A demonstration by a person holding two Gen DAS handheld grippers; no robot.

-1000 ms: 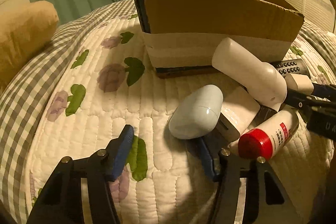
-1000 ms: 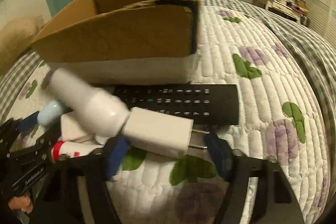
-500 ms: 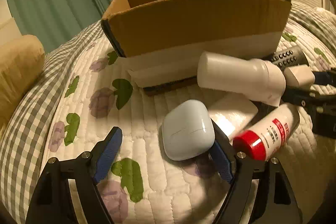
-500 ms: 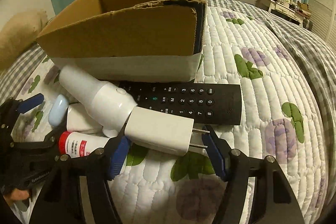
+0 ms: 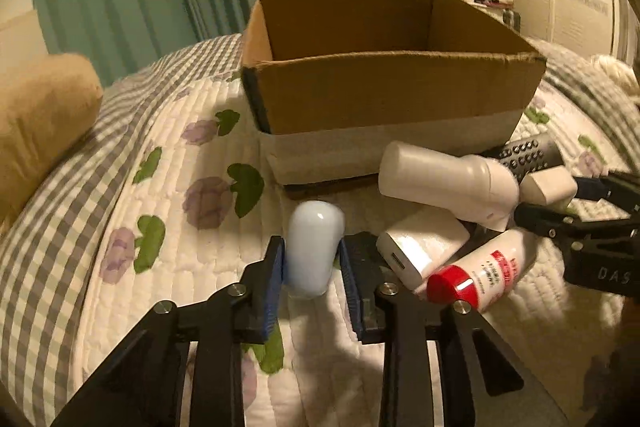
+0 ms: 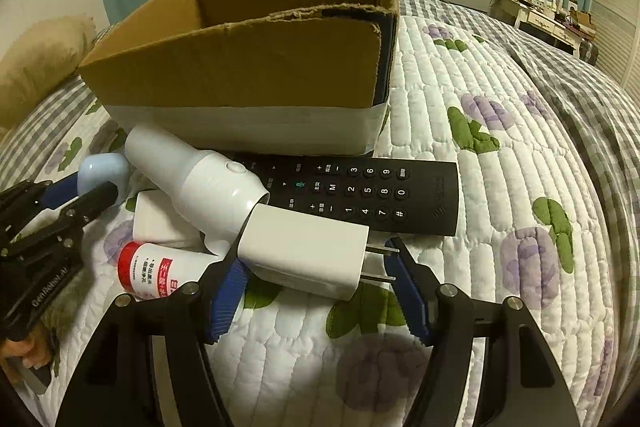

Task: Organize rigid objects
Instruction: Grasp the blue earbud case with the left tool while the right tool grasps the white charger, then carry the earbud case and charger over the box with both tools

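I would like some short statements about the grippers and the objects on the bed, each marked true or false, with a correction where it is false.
1. The left gripper is closed on the pale blue case. True.
2. The right gripper is clamped shut on the white charger. False: its jaws stand open on either side of the charger.
3. The cardboard box shows no objects inside. True, as far as its interior is visible.
4. The black remote lies inside the box. False: it lies on the quilt in front of the box.
5. The bottle has a red cap. True.
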